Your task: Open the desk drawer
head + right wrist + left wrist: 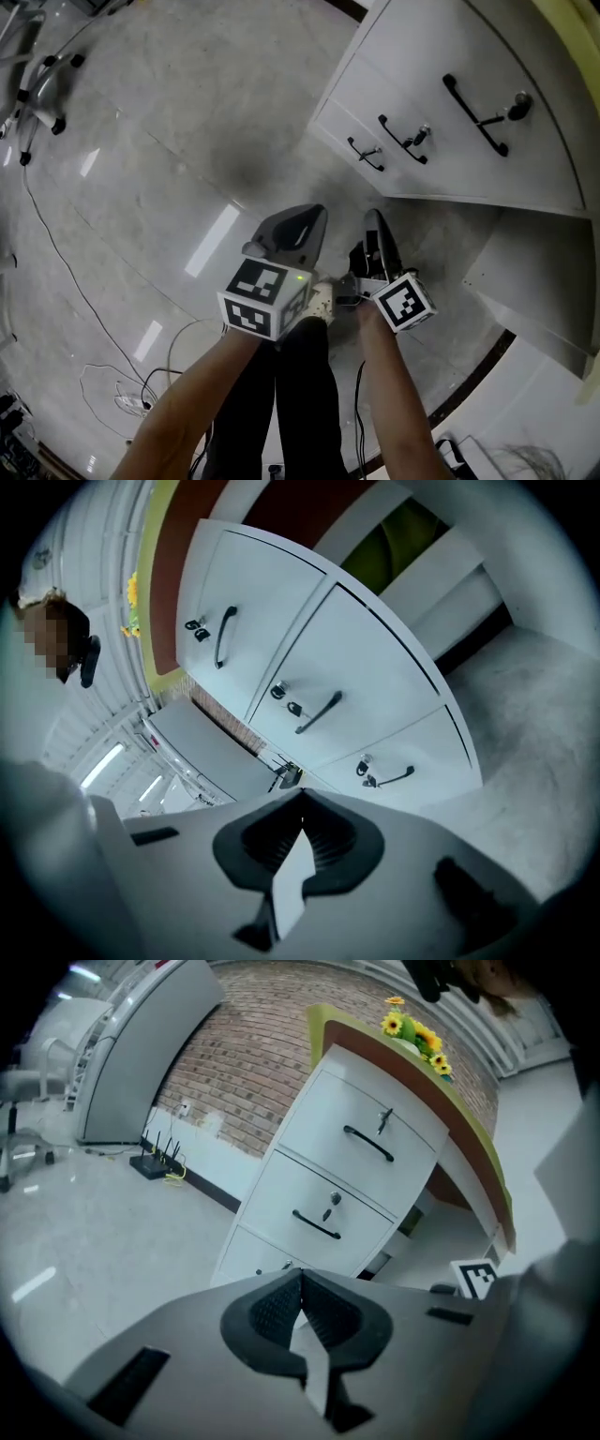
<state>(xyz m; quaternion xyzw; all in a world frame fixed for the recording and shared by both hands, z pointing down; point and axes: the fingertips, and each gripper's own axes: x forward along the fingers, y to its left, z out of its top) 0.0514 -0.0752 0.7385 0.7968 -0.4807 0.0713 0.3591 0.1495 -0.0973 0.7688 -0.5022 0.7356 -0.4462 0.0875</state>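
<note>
A white drawer unit (469, 56) stands under the desk at the upper right of the head view, with three drawers, each with a black handle and a lock. The handles run from the top one (473, 114) through the middle one (401, 139) to the bottom one (364, 154). My left gripper (302, 223) and right gripper (376, 228) hang side by side over the floor, short of the unit and touching nothing. Both are shut and empty. The left gripper (300, 1283) faces the drawer fronts, with the middle handle (316, 1225) just above its jaws. The right gripper (302, 813) sees the unit rolled sideways, bottom handle (394, 778) nearest.
The floor is pale glossy tile with thin cables (66, 272) trailing at the left. A chair base (42, 80) stands at the far left. A router (155, 1162) sits by the brick wall. Yellow flowers (412, 1030) stand on the desk top. My legs and a shoe (322, 302) are below the grippers.
</note>
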